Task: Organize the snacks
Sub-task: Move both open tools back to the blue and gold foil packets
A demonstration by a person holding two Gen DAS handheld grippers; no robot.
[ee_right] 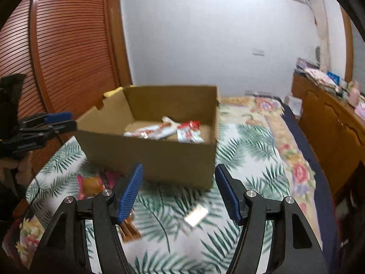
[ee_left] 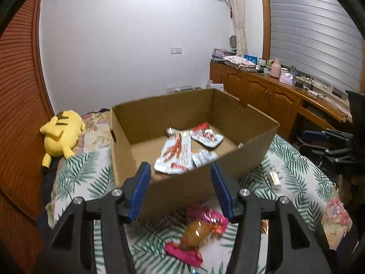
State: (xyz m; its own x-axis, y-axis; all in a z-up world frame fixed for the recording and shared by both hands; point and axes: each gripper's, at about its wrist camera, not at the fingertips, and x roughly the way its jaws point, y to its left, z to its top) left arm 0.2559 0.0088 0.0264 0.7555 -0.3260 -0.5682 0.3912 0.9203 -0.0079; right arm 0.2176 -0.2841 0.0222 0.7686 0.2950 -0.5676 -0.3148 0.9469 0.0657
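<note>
Snacks partly sorted: several white-and-red packets [ee_left: 180, 153] already lie in the cardboard box [ee_left: 248, 157] ahead of both grippers. Left gripper [ee_left: 180, 189] and right gripper [ee_right: 179, 190] are both apart and empty. A pink-wrapped snack [ee_left: 196, 233] lies below the left gripper on the bedspread [ee_right: 251, 141]; a small pale packet [ee_right: 196, 214] lies below the right.

yellow plush toy [ee_left: 61, 134] (lying down) beside louvered wardrobe [ee_left: 18, 114].
</note>
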